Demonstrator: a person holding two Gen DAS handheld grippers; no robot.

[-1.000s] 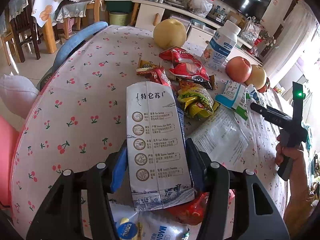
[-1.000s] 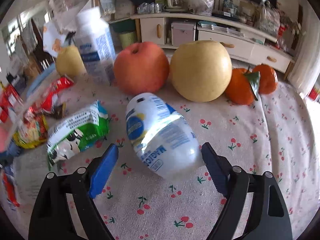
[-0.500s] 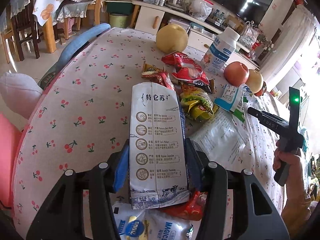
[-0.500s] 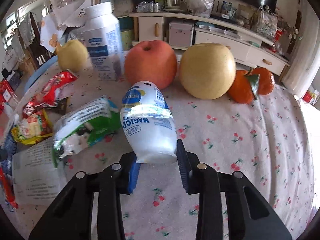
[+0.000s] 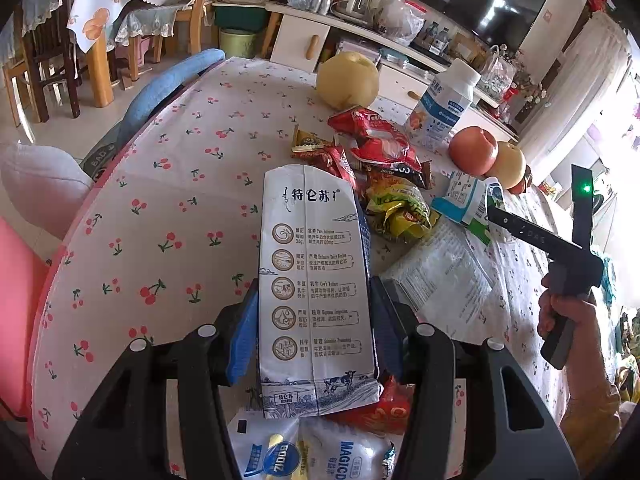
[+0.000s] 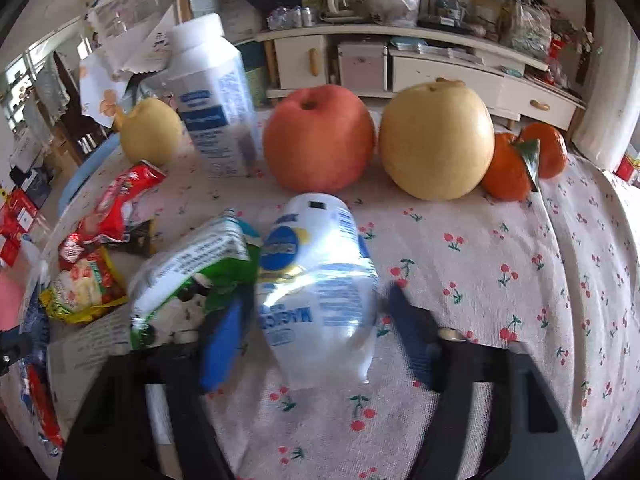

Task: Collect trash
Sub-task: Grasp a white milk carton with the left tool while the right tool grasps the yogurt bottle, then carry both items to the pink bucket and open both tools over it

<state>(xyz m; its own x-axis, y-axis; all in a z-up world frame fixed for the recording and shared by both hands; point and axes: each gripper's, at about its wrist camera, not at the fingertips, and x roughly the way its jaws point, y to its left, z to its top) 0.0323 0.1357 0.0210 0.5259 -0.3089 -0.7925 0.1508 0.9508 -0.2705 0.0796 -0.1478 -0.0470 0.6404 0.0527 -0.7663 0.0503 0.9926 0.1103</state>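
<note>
The main risk sits at the right tongs: their jaws are opening with the white pouch between them at the lower centre of the right wrist view, and the picture is blurred there. The blue pads stand clear of the pouch on both sides, so it looks free rather than held. If the pouch is not resting flat on the table, it could flop sideways onto the green and white carton touching its left side, or slide forward toward the apple and the pear in the upper middle. A fresh grab on that soft, shiny film could slip or catch the carton along with it.

The left tongs are clamped on the tall milk carton at the centre of the left wrist view, both pads pressed on its sides. The carton is flattened and gripped low, so it could twist or fold in the hold. Loose wrappers lie just beyond it at the upper right, near a white bottle, and a swing of the carton could scatter them.
</note>
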